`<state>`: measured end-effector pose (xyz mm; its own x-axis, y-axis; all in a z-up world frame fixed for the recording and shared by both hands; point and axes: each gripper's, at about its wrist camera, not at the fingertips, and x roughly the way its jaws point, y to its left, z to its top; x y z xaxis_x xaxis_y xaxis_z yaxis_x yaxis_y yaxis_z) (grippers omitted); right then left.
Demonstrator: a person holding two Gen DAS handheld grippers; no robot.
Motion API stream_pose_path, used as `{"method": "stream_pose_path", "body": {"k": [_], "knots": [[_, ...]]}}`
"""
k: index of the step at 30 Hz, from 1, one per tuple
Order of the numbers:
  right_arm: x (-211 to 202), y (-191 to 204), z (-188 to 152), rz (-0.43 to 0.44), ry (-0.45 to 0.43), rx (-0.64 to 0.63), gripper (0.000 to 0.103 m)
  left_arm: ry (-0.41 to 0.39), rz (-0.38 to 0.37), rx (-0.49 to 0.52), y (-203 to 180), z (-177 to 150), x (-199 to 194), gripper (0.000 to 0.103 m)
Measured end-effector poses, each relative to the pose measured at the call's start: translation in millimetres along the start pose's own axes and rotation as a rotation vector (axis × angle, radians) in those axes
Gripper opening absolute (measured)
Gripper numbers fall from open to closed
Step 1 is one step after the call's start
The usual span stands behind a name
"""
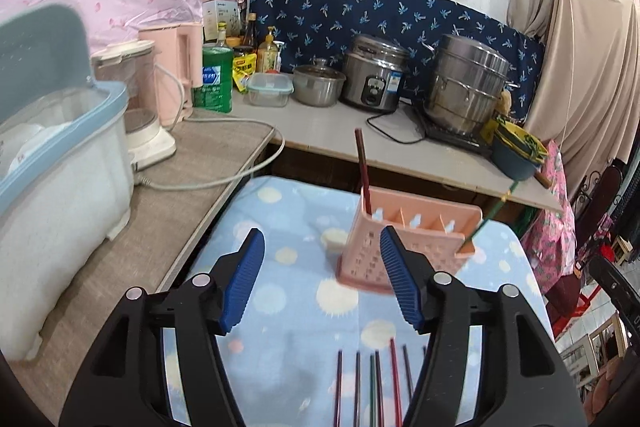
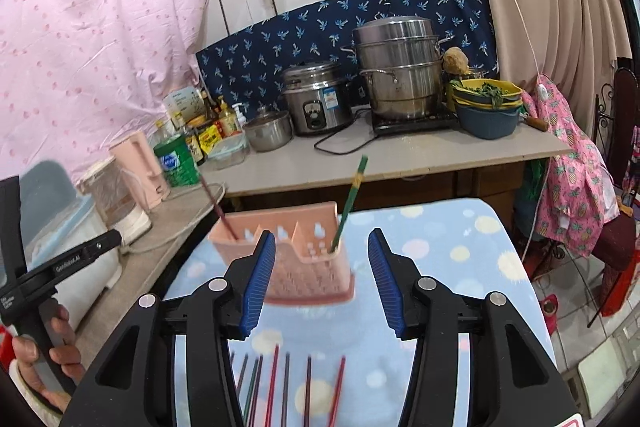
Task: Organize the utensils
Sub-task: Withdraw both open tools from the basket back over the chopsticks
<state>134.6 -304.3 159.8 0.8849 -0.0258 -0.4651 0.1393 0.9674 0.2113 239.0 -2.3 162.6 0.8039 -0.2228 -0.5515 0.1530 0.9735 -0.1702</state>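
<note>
- Now both grippers are seen with nothing in them: the left gripper (image 1: pixel 322 277) has its jaws released, only the spotted blue cloth (image 1: pixel 288 307) showing in the gap, and the right gripper (image 2: pixel 322 277) is likewise parted and empty.
- The pink utensil holder (image 1: pixel 408 247) is stood on the cloth at about 12 o'clock from both grippers, near but not touched.
- Two chopsticks are already housed: a dark red chopstick (image 1: pixel 362 167) is upright in the end compartment at the holder's 9 o'clock side, and a green chopstick (image 1: pixel 486 219) is leaned outward from the end compartment at its 3 o'clock side.
- The loose chopsticks (image 1: pixel 376 383) are laid in a row on the cloth at 6 o'clock, under the grippers; roughly half a dozen are counted, some blurred.
- The step in hand is judged to be a return for the next pick, with the sorting only begun.
- Next, a descent toward the row is called for, the jaws to be lined up across one thin stick each and closed fully, since so slim a thing is easily missed or rolled aside.
- A lift and a drop into a compartment would then be needed, with the light holder not to be knocked.
</note>
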Motion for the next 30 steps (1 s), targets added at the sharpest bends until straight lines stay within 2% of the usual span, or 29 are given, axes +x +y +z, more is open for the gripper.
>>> {"method": "stream_pose_path", "body": {"k": [14,22,30], "knots": [[-65,9,-129,-0.005,0.139,-0.008,0.049,0.107,0.022,0.043,14,-119,-43,0.058],[-66,6,-192,-0.061,0.223,-0.031,0.049,0.171,0.032,0.074,15,-179,-50,0.058],[-57,9,-221,-0.087,0.257,-0.064,0.049,0.22,0.04,0.089,13,-215,-46,0.058]]}}
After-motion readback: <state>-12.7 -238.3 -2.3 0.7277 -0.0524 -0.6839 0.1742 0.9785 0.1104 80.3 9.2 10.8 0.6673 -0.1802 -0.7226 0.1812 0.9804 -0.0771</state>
